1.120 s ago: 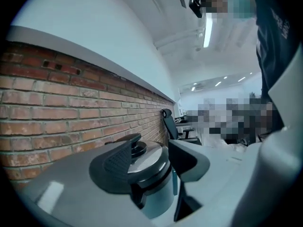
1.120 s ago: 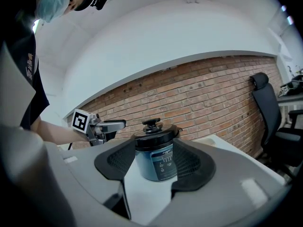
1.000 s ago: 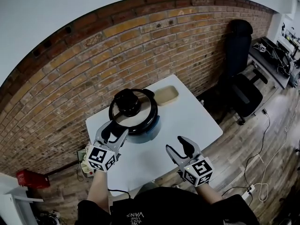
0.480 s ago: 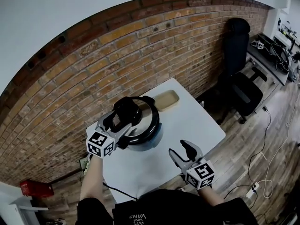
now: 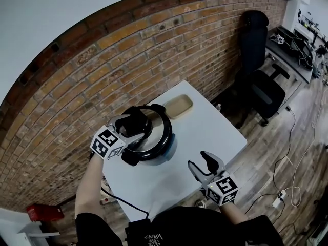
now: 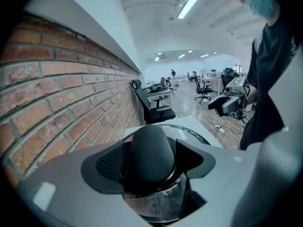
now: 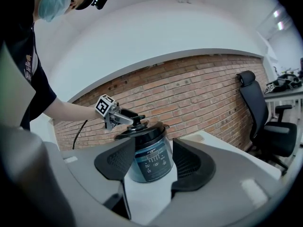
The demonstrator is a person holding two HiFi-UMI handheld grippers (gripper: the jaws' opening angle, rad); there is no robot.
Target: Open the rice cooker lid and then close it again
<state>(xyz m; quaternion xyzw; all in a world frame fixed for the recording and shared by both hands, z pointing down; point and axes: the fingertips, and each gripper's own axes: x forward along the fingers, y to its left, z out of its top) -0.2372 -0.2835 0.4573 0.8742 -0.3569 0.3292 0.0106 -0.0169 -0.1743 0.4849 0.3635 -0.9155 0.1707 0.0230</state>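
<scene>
- Left gripper [image 5: 128, 135] is arriving over the rice cooker [image 5: 166, 148]; 1 second ago it was hanging off the cooker's near-left side, and now it is reaching in from the left at lid height, pointing down a little.
- Its jaws have just been opening and are now standing spread wide, 1 on either side of the black knob [image 6: 150, 150] at the centre of the lid [image 5: 156, 132].
- Dark gaps are showing between pads and knob in the left gripper view, so nothing is being pinched yet (my reading: a grasp being lined up, not made).
- Lid is sitting closed on the cooker, which is standing at the back-left of the white table [image 5: 205, 122], close to the brick wall [image 5: 154, 60]; the opening step is not begun.
- Right gripper [image 5: 203, 165] is barely shifting, hanging over the table's near edge well apart from the cooker, jaws spread and holding nothing.
- Tan tray [image 5: 178, 106] is lying just behind the cooker, untouched.
- Hard to make out: whether the left pad is grazing the knob, and the print on the cooker's front panel [image 7: 149, 162], which is too small.
- Hidden: the lid's near rim, under the left gripper, and the pot's inside.
</scene>
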